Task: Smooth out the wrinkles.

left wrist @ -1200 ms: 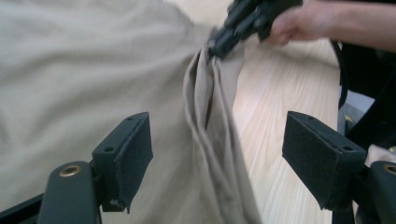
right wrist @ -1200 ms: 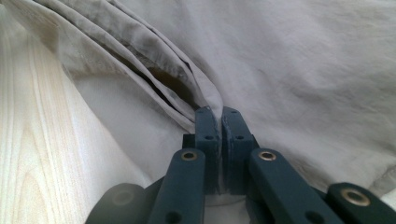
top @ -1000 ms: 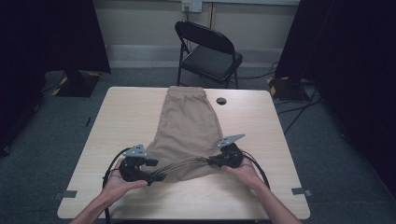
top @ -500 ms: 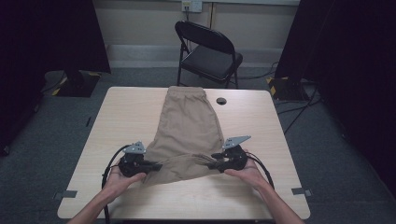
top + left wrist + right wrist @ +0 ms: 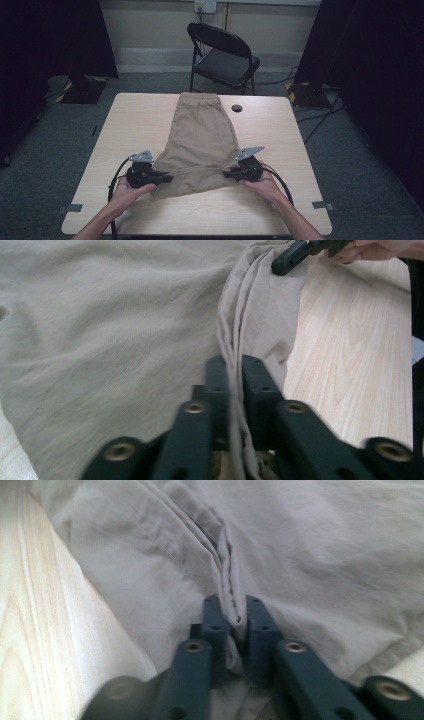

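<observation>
My right gripper (image 5: 233, 611) comes up from the bottom of the right gripper view, its two black jaws standing close together. Between them I pinch a bunched fold of the khaki shorts (image 5: 320, 555), and the pads press the cloth from both sides; the jaws have just been closing on it. The pinched fold runs up and away from the jaw tips as a raised ridge with creases spreading off to the upper left. Cloth lies flat and lightly wrinkled to either side of the ridge. Along the left edge I see the pale wooden table (image 5: 30, 630), its grain running lengthwise, with the fabric's edge lying on it.
</observation>
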A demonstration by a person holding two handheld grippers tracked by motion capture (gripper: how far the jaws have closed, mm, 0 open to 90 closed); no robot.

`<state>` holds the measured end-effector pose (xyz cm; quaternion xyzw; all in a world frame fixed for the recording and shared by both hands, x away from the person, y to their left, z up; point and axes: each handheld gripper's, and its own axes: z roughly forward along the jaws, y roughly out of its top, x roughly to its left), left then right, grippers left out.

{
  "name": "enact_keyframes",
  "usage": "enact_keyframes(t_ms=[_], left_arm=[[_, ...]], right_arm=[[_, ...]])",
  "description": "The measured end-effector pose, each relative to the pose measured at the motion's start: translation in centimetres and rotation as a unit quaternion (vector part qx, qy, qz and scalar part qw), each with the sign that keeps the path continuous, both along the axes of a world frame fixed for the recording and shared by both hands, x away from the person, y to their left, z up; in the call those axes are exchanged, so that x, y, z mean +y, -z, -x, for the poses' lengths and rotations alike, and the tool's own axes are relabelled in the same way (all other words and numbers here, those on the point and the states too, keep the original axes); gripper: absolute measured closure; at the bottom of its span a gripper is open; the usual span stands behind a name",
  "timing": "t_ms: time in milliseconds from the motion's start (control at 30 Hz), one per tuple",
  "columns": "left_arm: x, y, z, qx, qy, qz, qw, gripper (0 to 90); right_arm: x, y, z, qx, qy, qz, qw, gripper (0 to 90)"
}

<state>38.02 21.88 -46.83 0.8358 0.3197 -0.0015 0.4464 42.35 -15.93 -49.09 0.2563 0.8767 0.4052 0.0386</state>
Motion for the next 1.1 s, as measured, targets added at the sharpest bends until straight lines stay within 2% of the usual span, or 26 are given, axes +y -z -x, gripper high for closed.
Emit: enact_keyframes(t_ms=[100, 200, 267, 333, 367, 533, 600, 633, 667, 767, 833, 900, 967, 1033, 1100], left_arm=[[0.1, 0.1, 0.2, 0.004, -0.003, -0.002, 1.0, 67.9], [0.2, 0.4, 0.5, 0.02, -0.004, -0.014, 0.9997, 53.0], [0.4, 0.5, 0.8, 0.021, -0.009, -0.022, 0.9995, 48.1], [0.7, 0.6, 0.9, 0.023, -0.011, -0.021, 0.9995, 48.1], [0.8, 0.6, 1.0, 0.021, -0.006, -0.021, 0.9995, 50.6], [1.0, 0.5, 0.8, 0.008, -0.012, -0.017, 0.9998, 76.9], [1.0, 0.3, 0.5, 0.002, -0.014, -0.016, 0.9998, 82.0], [1.1, 0.0, 0.3, 0.0, -0.018, -0.007, 0.9998, 83.7], [1.3, -0.2, 0.2, -0.003, -0.021, 0.001, 0.9998, 84.2], [1.3, -0.3, -0.1, -0.009, -0.029, 0.004, 0.9995, 84.4], [1.1, 0.1, -0.5, -0.007, -0.033, -0.011, 0.9994, 84.4], [0.7, 0.7, -0.9, 0.001, -0.03, -0.029, 0.9991, 84.4], [0.6, 1.1, -1.2, 0.006, -0.03, -0.039, 0.9988, 84.3], [0.7, 1.1, -1.2, 0.006, -0.029, -0.037, 0.9989, 84.3], [0.8, 0.8, -1.1, 0.003, -0.029, -0.026, 0.9992, 84.3]], right_arm=[[-0.3, -0.2, -0.1, 0.008, 0.005, -0.009, 0.9999, 85.2], [-0.5, -0.1, 0.0, 0.014, 0.007, -0.014, 0.9998, 85.4], [-0.4, -0.1, 0.0, 0.014, 0.009, -0.013, 0.9998, 85.4], [-0.4, 0.0, 0.0, 0.016, 0.011, -0.012, 0.9997, 85.4], [-0.5, 0.0, 0.0, 0.016, 0.011, -0.012, 0.9997, 85.4], [-0.6, 0.0, 0.0, 0.019, 0.015, -0.016, 0.9996, 85.4], [-0.6, 0.0, 0.0, 0.02, 0.017, -0.017, 0.9995, 85.4], [-0.7, -0.1, -0.1, 0.019, 0.017, -0.02, 0.9995, 85.4], [-0.7, -0.2, -0.1, 0.018, 0.018, -0.021, 0.9995, 85.4], [-1.0, -0.7, -0.1, 0.013, 0.022, -0.035, 0.9991, 85.3], [-1.1, -0.7, -0.1, 0.013, 0.024, -0.035, 0.999, 85.3], [-1.0, -0.4, -0.1, 0.014, 0.025, -0.025, 0.9993, 85.3], [-0.8, -0.3, 0.0, 0.015, 0.025, -0.02, 0.9994, 85.3], [-0.8, -0.3, 0.0, 0.015, 0.025, -0.019, 0.9994, 85.3], [-0.9, -0.5, 0.0, 0.015, 0.026, -0.023, 0.9993, 85.3]])
